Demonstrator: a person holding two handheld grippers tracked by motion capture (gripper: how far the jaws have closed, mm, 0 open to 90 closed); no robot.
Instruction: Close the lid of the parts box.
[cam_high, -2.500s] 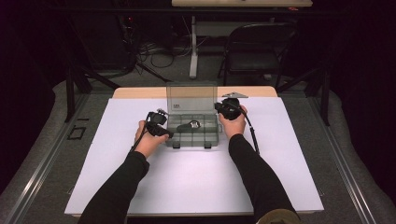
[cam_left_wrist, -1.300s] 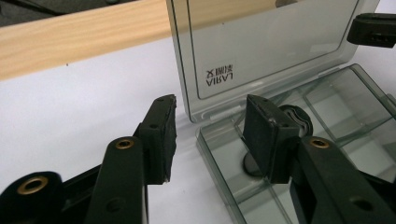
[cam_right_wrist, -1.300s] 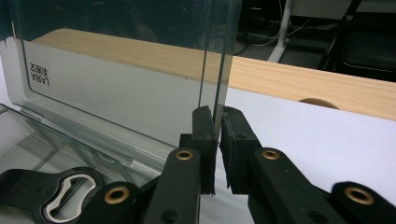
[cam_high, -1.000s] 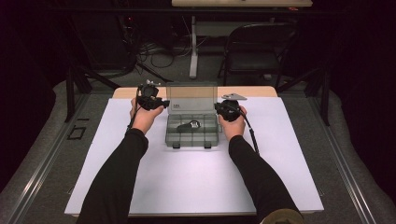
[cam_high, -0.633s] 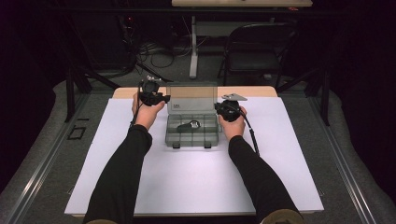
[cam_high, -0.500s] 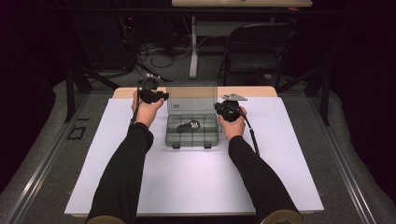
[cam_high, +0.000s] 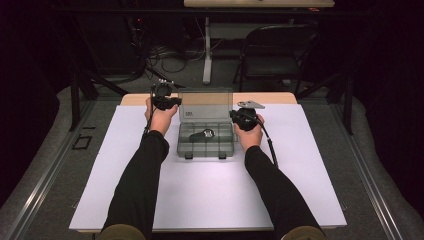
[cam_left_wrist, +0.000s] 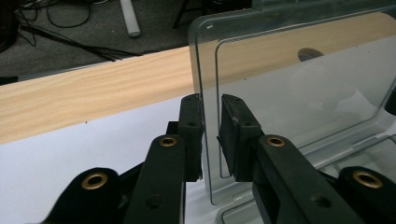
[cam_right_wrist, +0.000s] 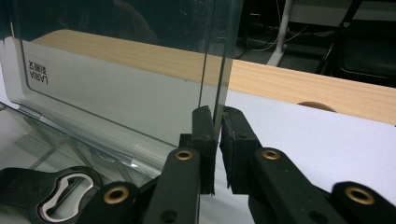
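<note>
A smoky clear compartment box (cam_high: 205, 152) sits mid-table with its lid (cam_high: 206, 105) standing upright. A black bottle opener (cam_high: 202, 134) lies in one compartment (cam_right_wrist: 51, 196). My left gripper (cam_high: 172, 102) is at the lid's left edge (cam_left_wrist: 208, 70). Its jaws have just been closing, and its pads (cam_left_wrist: 191, 121) now sit against both faces of that edge, shut on it. My right gripper (cam_high: 235, 116) is shut on the lid's right edge (cam_right_wrist: 212, 70), with the pane pinched between its pads (cam_right_wrist: 236, 135).
White paper (cam_high: 210, 195) covers the wooden table (cam_high: 135, 99), whose bare strip runs behind the box. A black chair (cam_high: 275, 55), a table leg and cables stand on the floor beyond. Both of the person's forearms reach in on either side of the box.
My left hand went from the box's left side up and back to the lid's left edge, and its jaws closed around that edge. The right gripper and the lid stayed put.
</note>
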